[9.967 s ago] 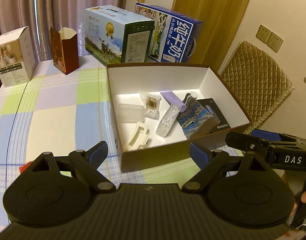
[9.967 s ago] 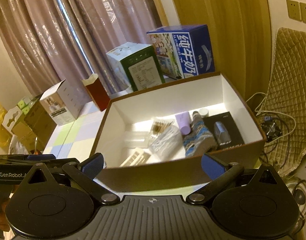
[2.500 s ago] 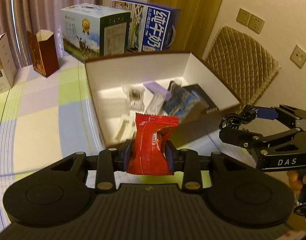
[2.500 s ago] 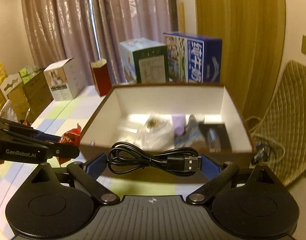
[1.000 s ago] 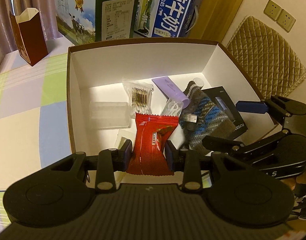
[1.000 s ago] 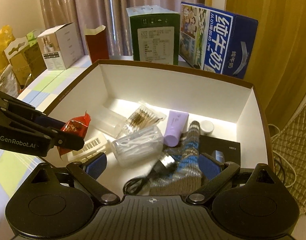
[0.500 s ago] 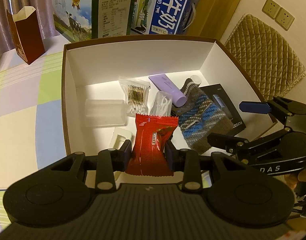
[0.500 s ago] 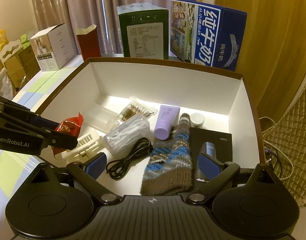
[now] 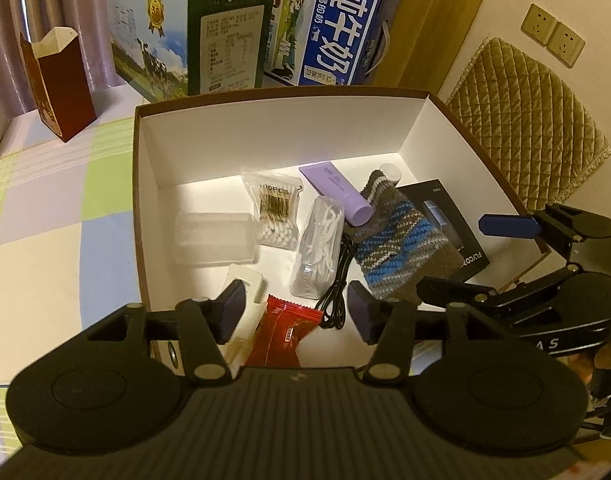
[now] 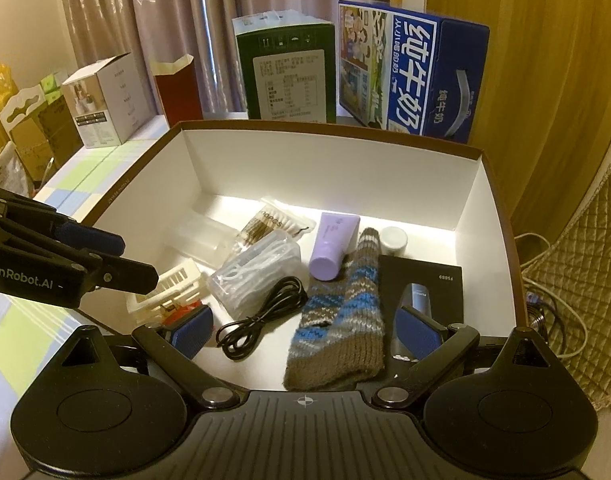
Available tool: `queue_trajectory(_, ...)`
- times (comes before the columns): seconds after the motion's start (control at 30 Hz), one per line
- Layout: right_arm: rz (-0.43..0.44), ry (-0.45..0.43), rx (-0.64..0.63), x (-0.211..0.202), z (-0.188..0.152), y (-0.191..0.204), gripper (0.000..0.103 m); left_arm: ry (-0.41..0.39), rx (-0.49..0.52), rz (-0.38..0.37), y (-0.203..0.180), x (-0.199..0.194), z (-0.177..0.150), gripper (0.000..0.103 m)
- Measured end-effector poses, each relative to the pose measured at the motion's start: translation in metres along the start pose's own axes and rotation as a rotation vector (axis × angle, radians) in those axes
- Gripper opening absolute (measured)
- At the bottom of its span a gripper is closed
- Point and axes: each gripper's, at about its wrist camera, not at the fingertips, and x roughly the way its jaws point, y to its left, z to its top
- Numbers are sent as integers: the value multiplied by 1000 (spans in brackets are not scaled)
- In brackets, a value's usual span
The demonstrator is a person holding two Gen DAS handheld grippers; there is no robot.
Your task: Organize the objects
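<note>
The red snack packet [image 9: 283, 330] is seen lying released between the spread jaws of the left claw [image 9: 297, 306]; the right claw [image 10: 305, 330] is also held open, grasping nothing.

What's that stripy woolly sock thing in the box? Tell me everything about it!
The knitted sock looks like thick wool, grey-brown with blue and white zigzag stripes. It lies flat on the floor of the white box, its wide ribbed end toward the cameras. Its narrow end reaches the purple tube, and its side overlaps the black packet. Neither gripper holds it.

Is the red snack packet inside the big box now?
Inside. The red snack packet lies on the box floor by the black cable, between the open left gripper fingers.
</note>
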Motion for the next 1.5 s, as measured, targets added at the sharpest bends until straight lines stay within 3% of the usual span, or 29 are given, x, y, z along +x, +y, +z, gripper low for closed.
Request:
queue_trajectory(0.2, 8, -2, 21, -5, -3, 0, 96, -27, -15, 10, 2, -10, -1, 67)
queue_trajectory(0.27, 16, -4, 30, -8, -4, 0, 96, -45, -24, 12, 3, -17, -3, 76)
queue_trajectory(0.73, 44, -59, 88, -38, -16, 7, 100, -139, -112, 129, 10, -74, -30, 99)
queue_trajectory(1.07, 75, -69, 138, -61, -33, 31, 101, -170, -151, 193, 21, -114, -68, 102)
queue_trajectory(1.5, 116, -37, 207, -87, -60, 104, 101, -178, -184, 217, 57, -170, -128, 102)
